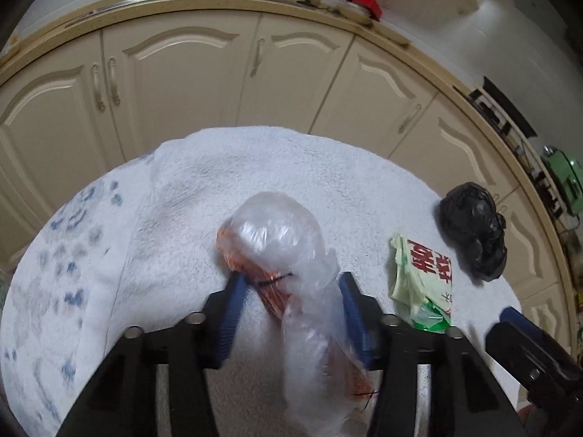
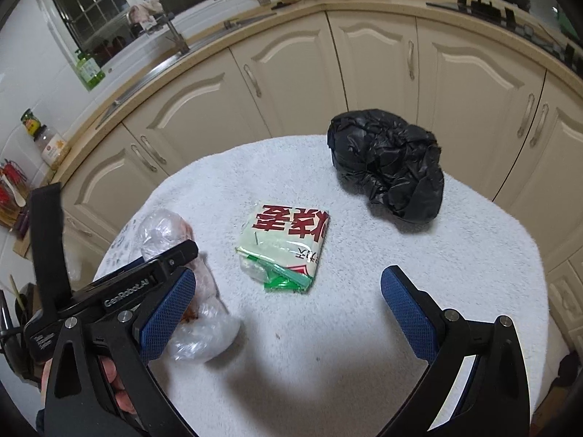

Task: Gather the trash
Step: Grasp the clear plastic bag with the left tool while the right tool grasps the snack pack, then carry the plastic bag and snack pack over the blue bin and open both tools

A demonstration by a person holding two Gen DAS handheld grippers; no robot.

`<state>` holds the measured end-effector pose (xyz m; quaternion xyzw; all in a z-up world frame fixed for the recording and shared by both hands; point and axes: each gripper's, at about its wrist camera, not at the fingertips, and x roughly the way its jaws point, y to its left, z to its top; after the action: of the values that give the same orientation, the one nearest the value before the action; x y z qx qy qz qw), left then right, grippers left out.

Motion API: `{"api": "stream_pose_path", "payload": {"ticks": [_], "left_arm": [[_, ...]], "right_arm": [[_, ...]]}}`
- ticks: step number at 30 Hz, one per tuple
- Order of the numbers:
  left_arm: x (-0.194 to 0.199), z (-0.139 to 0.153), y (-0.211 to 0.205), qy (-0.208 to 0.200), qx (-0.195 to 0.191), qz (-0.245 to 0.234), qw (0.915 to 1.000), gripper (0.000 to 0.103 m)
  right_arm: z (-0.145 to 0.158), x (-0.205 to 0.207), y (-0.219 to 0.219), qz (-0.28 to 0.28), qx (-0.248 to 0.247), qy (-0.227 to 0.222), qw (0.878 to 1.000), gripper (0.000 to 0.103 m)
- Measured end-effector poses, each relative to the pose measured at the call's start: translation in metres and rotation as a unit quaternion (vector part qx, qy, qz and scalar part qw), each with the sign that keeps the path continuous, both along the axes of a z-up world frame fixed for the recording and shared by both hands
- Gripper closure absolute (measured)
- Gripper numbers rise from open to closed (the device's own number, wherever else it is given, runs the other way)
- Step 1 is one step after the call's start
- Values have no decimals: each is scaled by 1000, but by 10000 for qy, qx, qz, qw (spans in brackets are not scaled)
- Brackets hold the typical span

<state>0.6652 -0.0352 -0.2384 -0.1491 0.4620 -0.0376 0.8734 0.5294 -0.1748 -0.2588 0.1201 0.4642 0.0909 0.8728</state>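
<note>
My left gripper [image 1: 291, 280] straddles the clear plastic bag [image 1: 280, 233] at centre frame, jaws apart and seemingly not yet pinching. I judge it light, limp and slippery; best pinched at its bunched middle. My right gripper [image 2: 288, 287] hangs wide open and empty, lower frame, on the towel-covered surface [image 2: 455, 255].

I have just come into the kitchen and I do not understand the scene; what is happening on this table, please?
A person is collecting trash from a table covered with a white towel, holding a tool in each hand. The left tool has its fingers on both sides of a clear plastic bag with orange-red scraps inside, though a firm grip cannot be confirmed. The right tool is open and holds nothing. A green-and-white packet with red characters and a crumpled black plastic bag lie on the towel.
</note>
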Motion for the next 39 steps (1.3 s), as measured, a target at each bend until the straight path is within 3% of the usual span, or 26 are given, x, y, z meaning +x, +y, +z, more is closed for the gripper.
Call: {"api": "stream_pose_path", "payload": {"ticks": [3, 9, 12, 14, 23, 39], "left_arm": [[9, -2, 0, -78, -70, -216, 9997, 67], [6, -13, 14, -240, -97, -263, 9993, 69], [2, -10, 18, -323, -152, -203, 9992, 69], [-10, -10, 22, -407, -222, -166, 9988, 70], [-47, 6, 21, -872, -321, -223, 9954, 72], [-159, 35, 4, -1611, -278, -698, 9841, 75]], "right_arm": [[-7, 9, 6, 0, -44, 44, 10000, 3], [-17, 27, 24, 21, -256, 43, 9997, 4], [-32, 39, 40, 155, -542, 231, 9981, 18], [-36, 38, 47, 152, -872, 76, 9960, 32], [-34, 14, 24, 198, -516, -14, 9985, 33], [5, -87, -18, -117, -66, -359, 9993, 33]]}}
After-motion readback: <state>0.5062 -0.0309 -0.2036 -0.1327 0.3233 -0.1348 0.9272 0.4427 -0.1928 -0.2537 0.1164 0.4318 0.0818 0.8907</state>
